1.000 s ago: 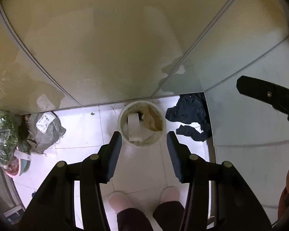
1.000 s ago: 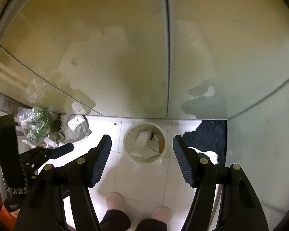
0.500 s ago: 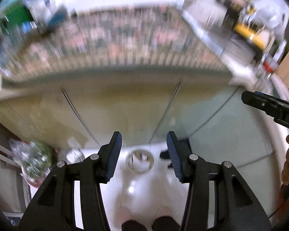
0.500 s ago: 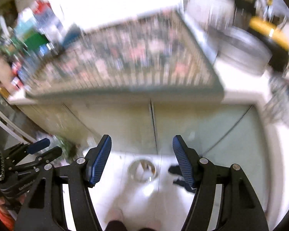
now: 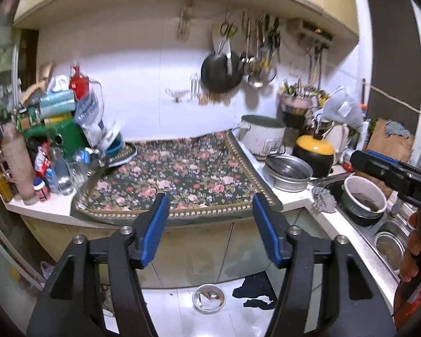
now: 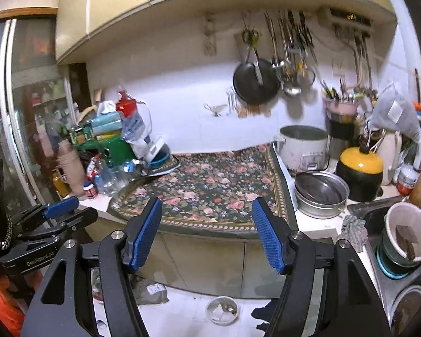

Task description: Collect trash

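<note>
Jaws on both grippers are standing wide apart with nothing between them: the left gripper (image 5: 210, 226) and the right gripper (image 6: 207, 231) are both hanging at about desk height, pointing toward the wall. Below them, on the white floor, a small round bin (image 5: 209, 298) is sitting just in front of the cabinet doors with scraps of paper inside, and a dark rag (image 5: 255, 286) is lying just beside it. A grey bag (image 6: 151, 292) is slumping on the floor to the left. Further off, the desk (image 5: 50, 206) is carrying a floral mat (image 5: 182, 179), a crowd of bottles (image 5: 59, 174) on the left and pots by the sink (image 5: 359, 241) on the right. Some trash is already lying in the bin, but how much is left to gather I am unable to judge; the cluttered corner is blurring, and nothing there is reading clearly as trash.
</note>
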The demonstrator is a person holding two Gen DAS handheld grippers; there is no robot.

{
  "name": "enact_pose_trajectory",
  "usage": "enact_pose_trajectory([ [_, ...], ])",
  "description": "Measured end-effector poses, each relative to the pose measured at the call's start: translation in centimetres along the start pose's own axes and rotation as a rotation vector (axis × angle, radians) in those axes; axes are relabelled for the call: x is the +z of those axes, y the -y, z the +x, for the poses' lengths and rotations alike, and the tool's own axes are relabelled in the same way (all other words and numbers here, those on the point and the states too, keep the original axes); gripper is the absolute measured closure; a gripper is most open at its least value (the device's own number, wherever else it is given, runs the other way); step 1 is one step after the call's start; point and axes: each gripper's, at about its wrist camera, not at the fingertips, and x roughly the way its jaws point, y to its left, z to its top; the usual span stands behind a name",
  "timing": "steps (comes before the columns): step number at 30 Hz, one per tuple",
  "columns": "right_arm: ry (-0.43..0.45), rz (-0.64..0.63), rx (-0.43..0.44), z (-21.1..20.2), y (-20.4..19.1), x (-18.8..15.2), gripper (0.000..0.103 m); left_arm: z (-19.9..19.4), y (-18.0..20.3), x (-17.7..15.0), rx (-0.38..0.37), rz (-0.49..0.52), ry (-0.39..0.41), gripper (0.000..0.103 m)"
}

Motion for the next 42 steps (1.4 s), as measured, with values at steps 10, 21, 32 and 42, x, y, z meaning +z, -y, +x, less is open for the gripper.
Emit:
enact_pose_trajectory([
  [10, 0.084, -0.042, -0.058, -5.1, -5.5, -2.3, 0.0, -9.0, -2.1, -1.8, -0.019, -0.029, 0.055, 0.005],
  [21, 0.057, -0.045, -0.089, -6.5, -7.4, -3.5, 0.0, -11.8, -2.5, -3.3, -0.038, -0.025, 0.051, 0.005],
  [32, 0.023, -0.025, -0.093, -7.0, -6.9, -4.1, 0.0, -12.1, -2.2, -3.8, -0.037, -0.024, 0.05, 0.002],
  [42, 0.01, -0.017, -0.094, -7.3, -6.7, -4.3, 0.0, -12.3, -2.6, -4.1, -0.054, -0.004, 0.04, 0.001],
])
